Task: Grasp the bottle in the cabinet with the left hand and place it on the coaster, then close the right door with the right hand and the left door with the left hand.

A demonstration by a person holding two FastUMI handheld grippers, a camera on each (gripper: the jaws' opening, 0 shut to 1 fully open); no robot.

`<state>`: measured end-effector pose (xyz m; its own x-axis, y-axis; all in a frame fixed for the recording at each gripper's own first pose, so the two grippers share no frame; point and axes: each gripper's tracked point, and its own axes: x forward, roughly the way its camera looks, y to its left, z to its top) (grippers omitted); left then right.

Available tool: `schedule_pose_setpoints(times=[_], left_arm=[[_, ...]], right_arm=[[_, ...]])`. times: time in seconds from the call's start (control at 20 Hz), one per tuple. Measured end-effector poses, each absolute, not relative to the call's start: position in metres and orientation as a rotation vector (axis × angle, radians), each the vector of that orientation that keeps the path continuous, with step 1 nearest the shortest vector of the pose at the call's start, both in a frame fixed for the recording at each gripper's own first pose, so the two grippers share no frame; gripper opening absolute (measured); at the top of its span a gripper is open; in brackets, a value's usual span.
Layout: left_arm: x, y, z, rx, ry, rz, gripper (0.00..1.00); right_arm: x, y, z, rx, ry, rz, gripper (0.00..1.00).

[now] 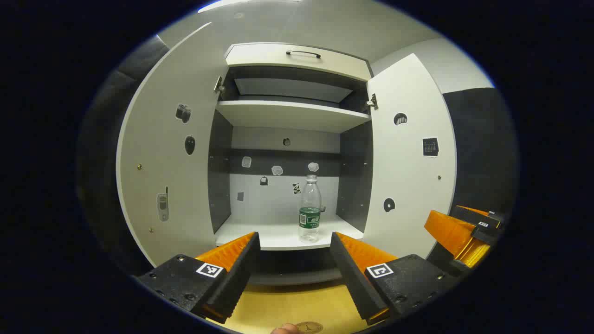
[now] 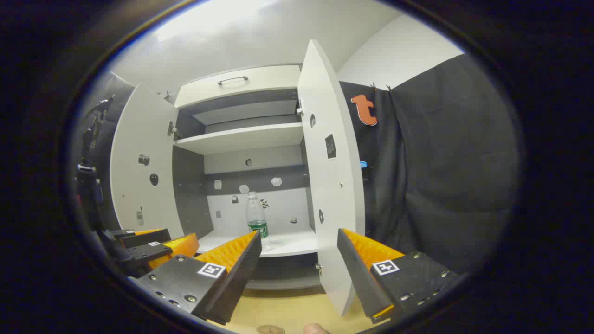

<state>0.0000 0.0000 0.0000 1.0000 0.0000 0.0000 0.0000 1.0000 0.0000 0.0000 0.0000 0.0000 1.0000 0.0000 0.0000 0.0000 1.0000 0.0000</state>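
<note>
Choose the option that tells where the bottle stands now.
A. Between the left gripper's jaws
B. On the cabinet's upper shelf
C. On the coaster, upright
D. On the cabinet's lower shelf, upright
D: the bottle stands upright on the lower shelf between the two open doors, beyond the left gripper, whose jaws are spread and hold nothing.

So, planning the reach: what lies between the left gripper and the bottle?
Nothing. In the left gripper view, the open left gripper faces the bottle across bare shelf edge.
</note>
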Motion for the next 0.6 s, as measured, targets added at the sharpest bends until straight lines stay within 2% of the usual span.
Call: schedule_pose_setpoints(times=[0.6], left_arm=[[-0.002,0.007,0.004,-0.027,0.002,0.059,0.96]], right_arm=[[0.013,0.012,0.001,-0.022,0.013,0.055,0.99]])
